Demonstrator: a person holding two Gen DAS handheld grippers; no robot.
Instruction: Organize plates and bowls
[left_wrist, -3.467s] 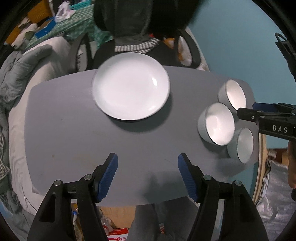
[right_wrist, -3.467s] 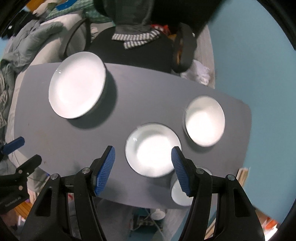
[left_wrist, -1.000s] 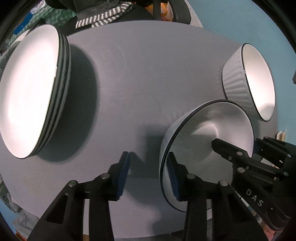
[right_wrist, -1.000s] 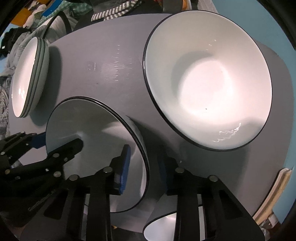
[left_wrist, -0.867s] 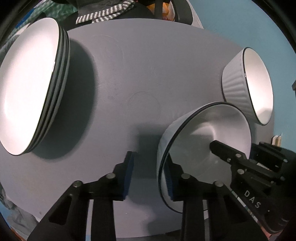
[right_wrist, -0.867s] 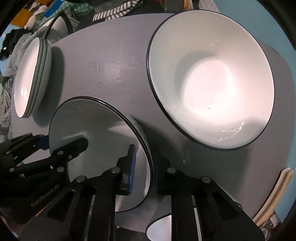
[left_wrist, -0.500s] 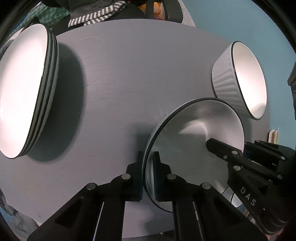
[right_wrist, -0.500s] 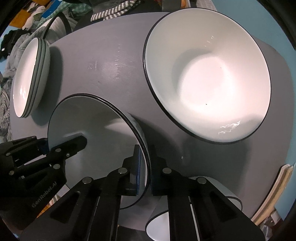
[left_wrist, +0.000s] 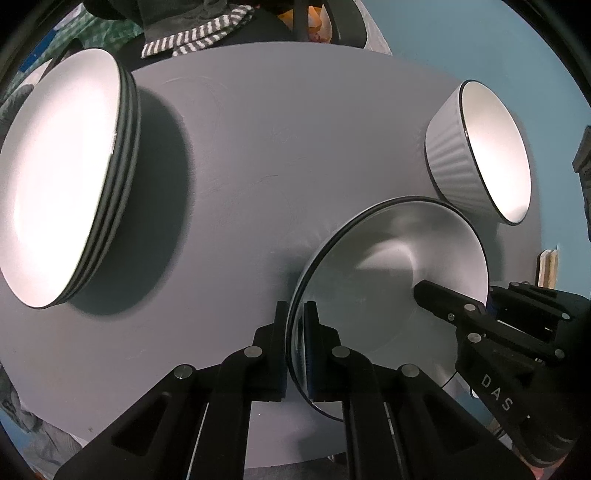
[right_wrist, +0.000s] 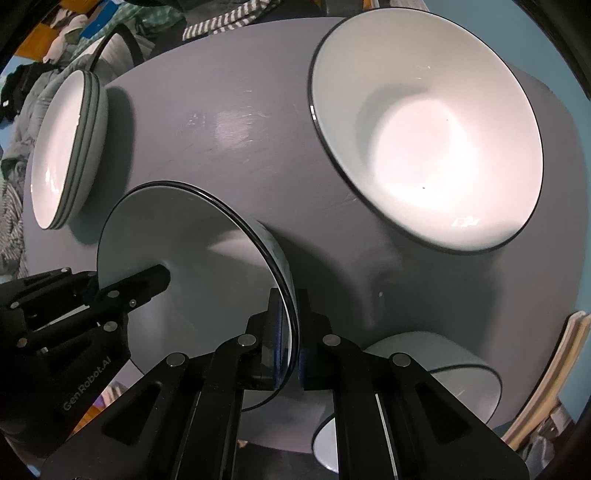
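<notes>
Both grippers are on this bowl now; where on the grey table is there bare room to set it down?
The widest bare stretch of the grey table lies between the stack of white plates and the held white bowl. It is crowded on the other side: the ribbed white bowl and the small white bowl sit close by.

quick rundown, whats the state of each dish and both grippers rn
left hand-held gripper: shut on the middle bowl's left rim
right hand-held gripper: shut on the same bowl's opposite rim
middle bowl: upright, empty, pinched from both sides
far bowl: upright on the table, empty, untouched
near bowl: upright, mostly hidden behind the right hand-held gripper
plate stack: stacked, top plate empty
table: bare between dishes
</notes>
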